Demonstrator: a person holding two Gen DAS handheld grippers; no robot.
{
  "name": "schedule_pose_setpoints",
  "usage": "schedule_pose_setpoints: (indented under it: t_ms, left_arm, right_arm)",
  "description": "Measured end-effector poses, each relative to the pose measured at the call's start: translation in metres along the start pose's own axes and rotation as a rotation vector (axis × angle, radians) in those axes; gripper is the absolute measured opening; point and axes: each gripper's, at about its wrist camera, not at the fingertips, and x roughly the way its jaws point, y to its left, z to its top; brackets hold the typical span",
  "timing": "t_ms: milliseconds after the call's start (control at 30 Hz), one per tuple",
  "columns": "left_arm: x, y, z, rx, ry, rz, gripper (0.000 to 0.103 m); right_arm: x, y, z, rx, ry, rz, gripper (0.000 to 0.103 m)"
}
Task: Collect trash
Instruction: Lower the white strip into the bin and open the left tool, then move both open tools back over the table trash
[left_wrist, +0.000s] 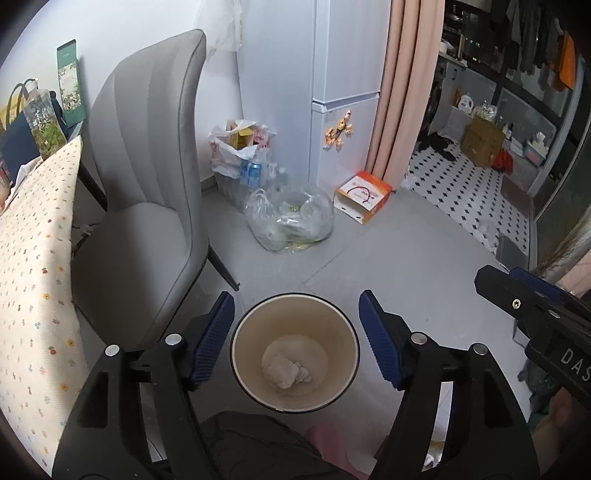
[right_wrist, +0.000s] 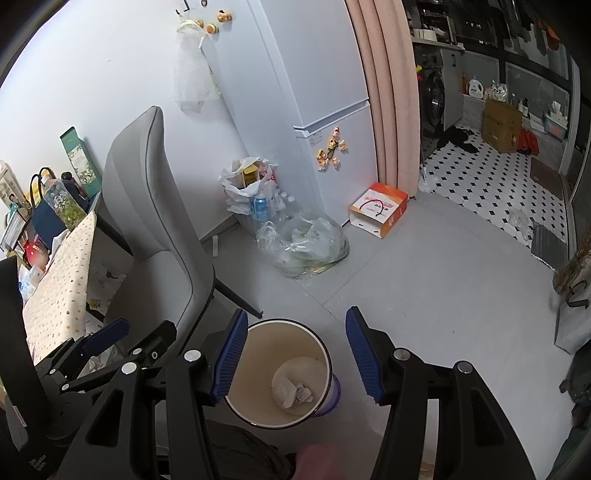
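A cream waste bin with a dark rim stands on the grey floor, right below both grippers. Crumpled white paper lies at its bottom, and the right wrist view shows the same paper inside the bin. My left gripper hangs over the bin's mouth, open, with nothing between its blue pads. My right gripper is also open and empty above the bin. Each gripper shows at the edge of the other's view: the right gripper on the right, the left gripper on the left.
A grey chair stands close on the left, beside a table with a patterned cloth. Further off sit a clear plastic bag, a full white bag and an orange-white box by the fridge and the pink curtain.
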Motion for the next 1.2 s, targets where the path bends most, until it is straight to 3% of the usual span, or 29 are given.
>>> schedule_pose_setpoints:
  t_ms: [233, 300, 433, 767, 1200]
  left_arm:
    - [-0.025, 0.038, 0.002, -0.072, -0.054, 0.06, 0.07]
    - [-0.035, 0.052, 0.001, -0.1, -0.07, 0.082, 0.072]
    - [-0.062, 0.081, -0.002, -0.162, -0.125, 0.148, 0.088]
    - [-0.121, 0.149, -0.023, -0.301, -0.209, 0.238, 0.097]
    - [-0.175, 0.231, -0.072, -0.462, -0.264, 0.342, 0.097]
  right_arm:
    - [-0.008, 0.021, 0.002, -0.034, -0.007, 0.02, 0.057]
    - [-0.012, 0.034, 0.002, -0.056, -0.018, 0.033, 0.062]
    - [-0.024, 0.066, 0.001, -0.106, -0.045, 0.067, 0.071]
    - [-0.058, 0.143, -0.012, -0.217, -0.094, 0.156, 0.093]
    - [-0.079, 0.222, -0.035, -0.345, -0.087, 0.246, 0.095]
